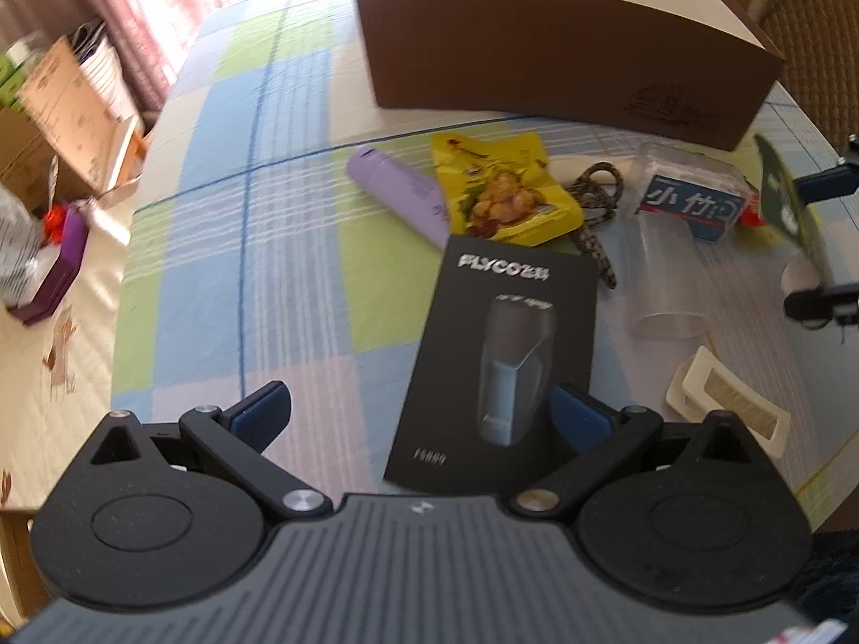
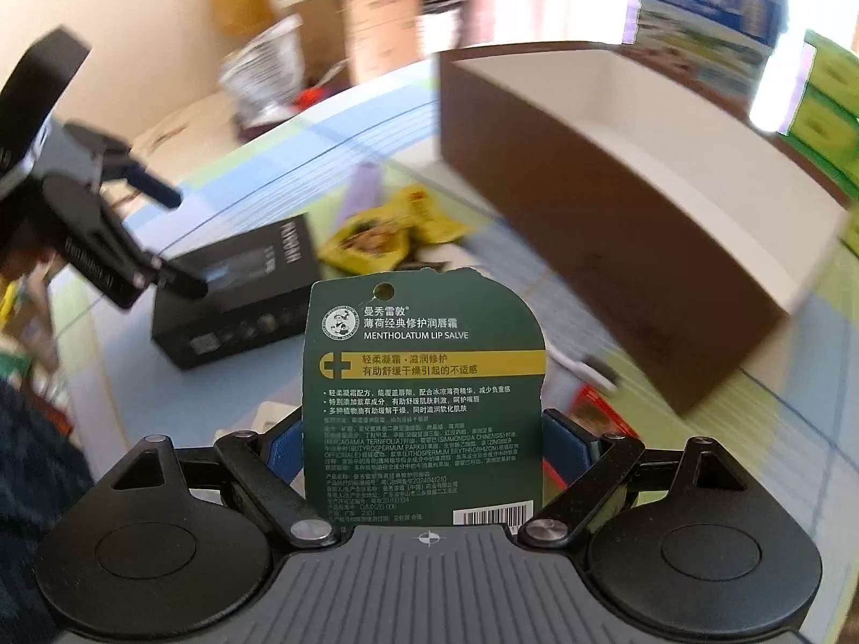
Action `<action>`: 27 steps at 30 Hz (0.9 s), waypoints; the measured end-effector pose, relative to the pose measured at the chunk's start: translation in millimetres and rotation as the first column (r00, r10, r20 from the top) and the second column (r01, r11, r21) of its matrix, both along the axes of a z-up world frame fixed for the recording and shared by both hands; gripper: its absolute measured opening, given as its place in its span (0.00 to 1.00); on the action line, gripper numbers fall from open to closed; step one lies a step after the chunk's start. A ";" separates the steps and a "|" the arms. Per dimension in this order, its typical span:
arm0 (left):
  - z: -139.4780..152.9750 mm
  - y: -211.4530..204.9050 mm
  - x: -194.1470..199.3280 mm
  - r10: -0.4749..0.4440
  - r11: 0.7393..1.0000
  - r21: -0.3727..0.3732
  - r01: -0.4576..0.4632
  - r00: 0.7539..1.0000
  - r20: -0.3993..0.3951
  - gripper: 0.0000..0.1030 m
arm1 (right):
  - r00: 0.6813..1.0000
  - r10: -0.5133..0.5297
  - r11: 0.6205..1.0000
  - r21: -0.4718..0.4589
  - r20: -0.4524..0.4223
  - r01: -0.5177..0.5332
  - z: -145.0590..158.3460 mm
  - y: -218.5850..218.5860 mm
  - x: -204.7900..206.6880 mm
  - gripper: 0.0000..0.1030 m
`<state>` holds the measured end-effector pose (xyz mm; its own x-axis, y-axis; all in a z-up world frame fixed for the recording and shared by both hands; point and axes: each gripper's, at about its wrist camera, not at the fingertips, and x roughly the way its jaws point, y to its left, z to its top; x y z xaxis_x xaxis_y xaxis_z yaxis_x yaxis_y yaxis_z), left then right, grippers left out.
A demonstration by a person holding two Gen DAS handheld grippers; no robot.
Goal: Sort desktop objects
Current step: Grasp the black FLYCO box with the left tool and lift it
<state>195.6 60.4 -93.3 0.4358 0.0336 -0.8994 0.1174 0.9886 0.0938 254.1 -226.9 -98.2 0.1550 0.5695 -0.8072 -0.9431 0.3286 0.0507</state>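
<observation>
My right gripper point(image 2: 421, 443) clamped the green lip-salve card point(image 2: 424, 402); the left gripper point(image 1: 421, 413) hung wide. I judged to release it well inside the brown cardboard box point(image 2: 590, 225).

Left tongs point(image 1: 421, 418): jaws spread wide, nothing between the blue pads point(image 1: 263, 412), hovering above the table, tilted downward. Right tongs point(image 2: 424, 443): jaws clamped on the green lip salve card point(image 2: 424, 375), held upright, raised.
</observation>
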 end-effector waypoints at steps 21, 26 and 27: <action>-33.1 -35.2 31.1 -0.249 0.968 0.017 0.250 0.968 -0.038 0.91 | 0.838 -0.543 0.839 0.017 -0.045 0.544 30.5 -96.6 0.2 0.83; -39.3 -38.5 30.5 -0.268 0.963 -0.003 0.268 0.962 -0.047 0.77 | 0.806 -0.589 0.807 0.011 -0.051 0.591 32.6 -104.8 -4.5 0.83; -38.6 -38.2 29.6 -0.270 0.963 -0.008 0.270 0.962 -0.045 0.75 | 0.802 -0.595 0.803 0.012 -0.053 0.596 33.3 -105.6 -5.5 0.83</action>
<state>225.2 22.2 -131.9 0.3876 -0.0813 -0.9182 0.3845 0.9196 0.0809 248.6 -332.5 -64.9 0.4356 0.3982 -0.8073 -0.5588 0.8227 0.1044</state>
